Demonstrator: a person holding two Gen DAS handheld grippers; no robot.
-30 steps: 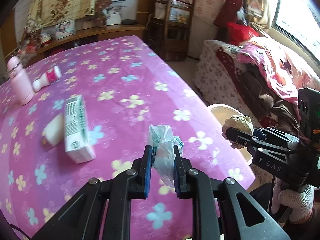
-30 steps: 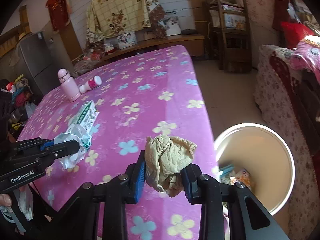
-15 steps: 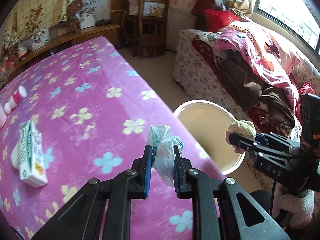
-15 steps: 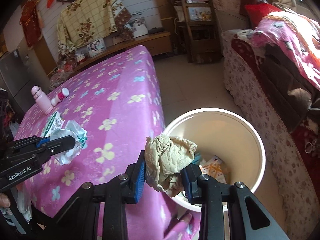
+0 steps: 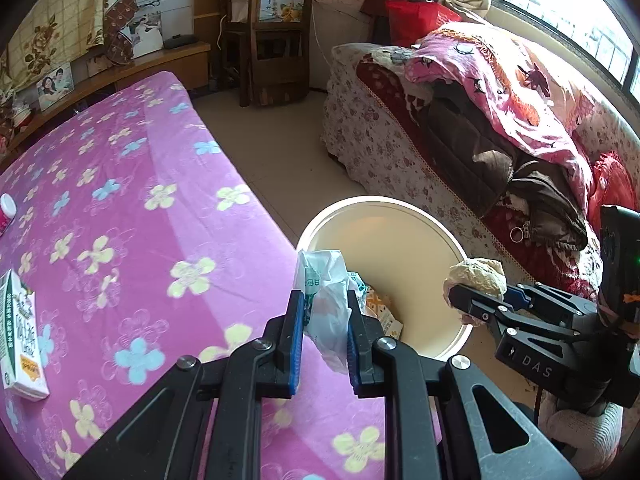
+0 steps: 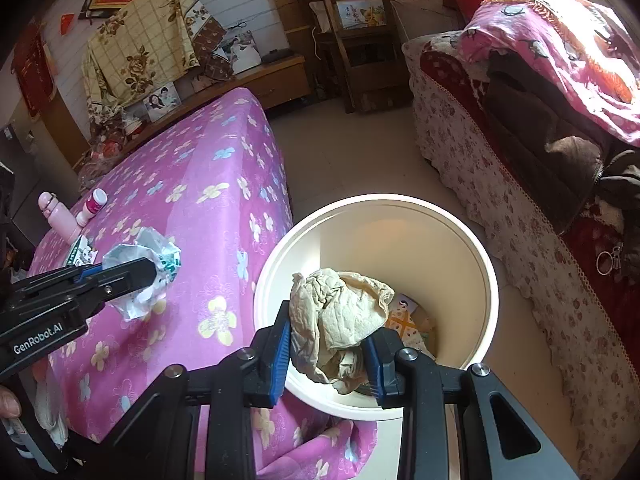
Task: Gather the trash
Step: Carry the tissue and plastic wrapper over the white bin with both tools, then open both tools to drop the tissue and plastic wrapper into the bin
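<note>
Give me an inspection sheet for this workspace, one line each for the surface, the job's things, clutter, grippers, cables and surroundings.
Surface: table under a pink flowered cloth.
Job's things: crumpled white wrapper and crumpled beige paper, both held; cream bin on the floor beside the table, trash already inside.
Clutter: carton, small bottle and pink flask on the table.
Grippers: left gripper shut on the wrapper at the bin's rim; right gripper shut on the paper over the bin's mouth.
Cables: a cord on the back wall.
Surroundings: sofa piled with clothes, wooden chair, window.
</note>
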